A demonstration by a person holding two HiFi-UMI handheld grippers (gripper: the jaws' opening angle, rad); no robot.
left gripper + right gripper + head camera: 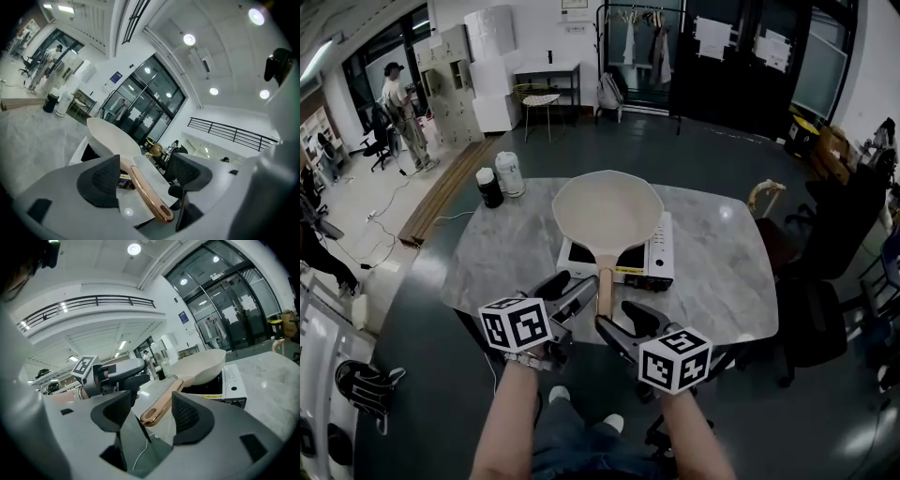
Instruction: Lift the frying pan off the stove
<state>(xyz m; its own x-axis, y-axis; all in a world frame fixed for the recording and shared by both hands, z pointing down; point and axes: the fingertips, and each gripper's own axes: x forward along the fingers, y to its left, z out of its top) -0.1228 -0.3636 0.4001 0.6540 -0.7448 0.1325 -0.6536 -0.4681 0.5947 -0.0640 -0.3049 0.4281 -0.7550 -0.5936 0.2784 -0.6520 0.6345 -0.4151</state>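
The marble table (487, 253) carries a portable stove (654, 267). The cream frying pan (607, 211) sits on its burner, not yet lifted, with its copper-toned handle (605, 286) pointing back toward the person. The left gripper (570, 292) and right gripper (626, 323) flank the handle's end, both with jaws apart and pressing on nothing.

A good lift probably wants one gripper slid further up the handle toward the bowl before closing, pads square on its sides. A level rise should then keep the heavy bowl from twisting the grip.

The head view shows only that the grippers sit beside the handle. The left gripper view shows the handle lying between its pads, seemingly untouched, though the wide lens makes the gap hard to judge. The right gripper view shows the handle tip in line with its jaws, just ahead of them.
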